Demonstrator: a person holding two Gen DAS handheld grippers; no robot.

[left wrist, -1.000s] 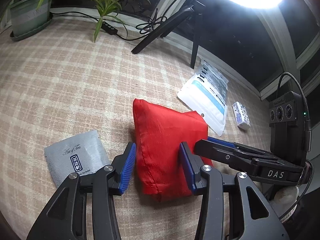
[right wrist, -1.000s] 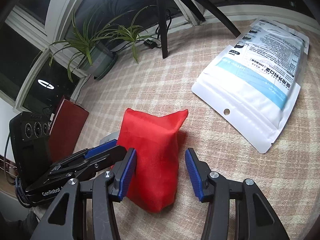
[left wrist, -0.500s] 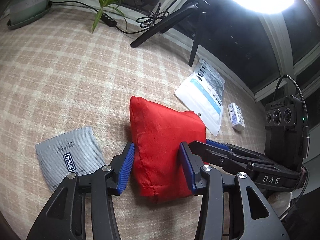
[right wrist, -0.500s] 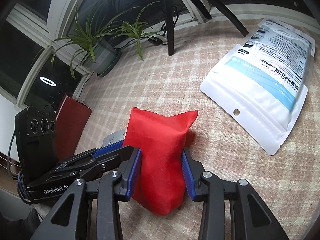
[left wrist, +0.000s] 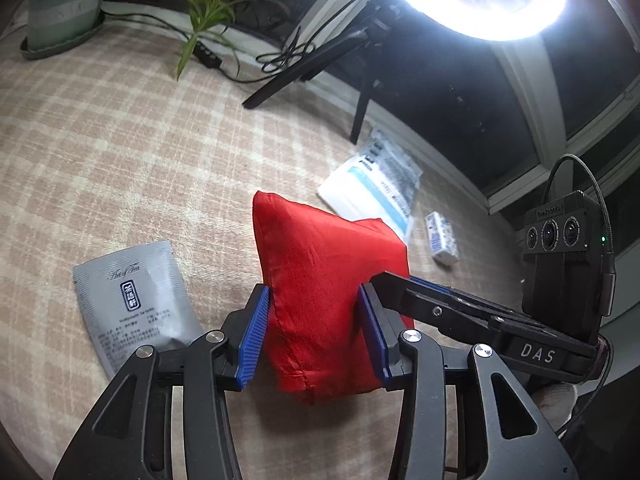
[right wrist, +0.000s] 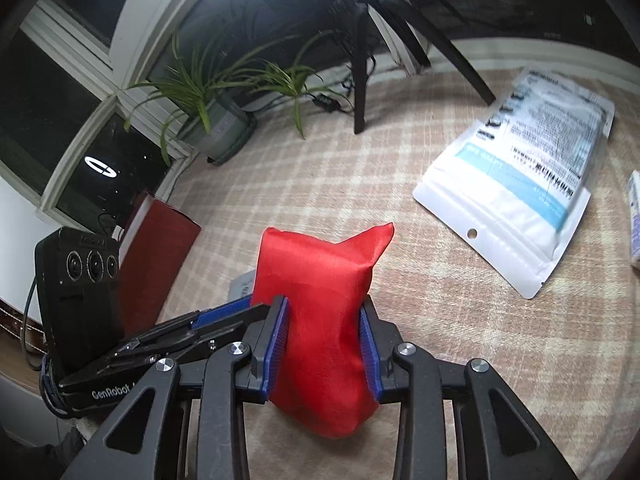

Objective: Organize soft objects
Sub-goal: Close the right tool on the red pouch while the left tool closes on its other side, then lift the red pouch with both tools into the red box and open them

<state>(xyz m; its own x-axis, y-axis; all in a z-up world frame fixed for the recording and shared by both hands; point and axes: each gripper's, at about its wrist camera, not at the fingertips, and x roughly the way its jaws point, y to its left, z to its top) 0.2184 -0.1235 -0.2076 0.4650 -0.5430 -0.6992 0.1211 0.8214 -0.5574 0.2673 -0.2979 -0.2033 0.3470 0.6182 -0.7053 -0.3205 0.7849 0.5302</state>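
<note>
Now clamped by right gripper (right wrist: 323, 342): red pouch (right wrist: 320, 304), loosely straddled before; pinched too by left gripper (left wrist: 314, 334).

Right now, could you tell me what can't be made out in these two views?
- Small white pack: cut off by the right wrist view's edge.
- Silver tea sachet: its lower corner hidden by the left gripper; small print unreadable.
- Red bag: underside hidden; table contact unclear.
</note>
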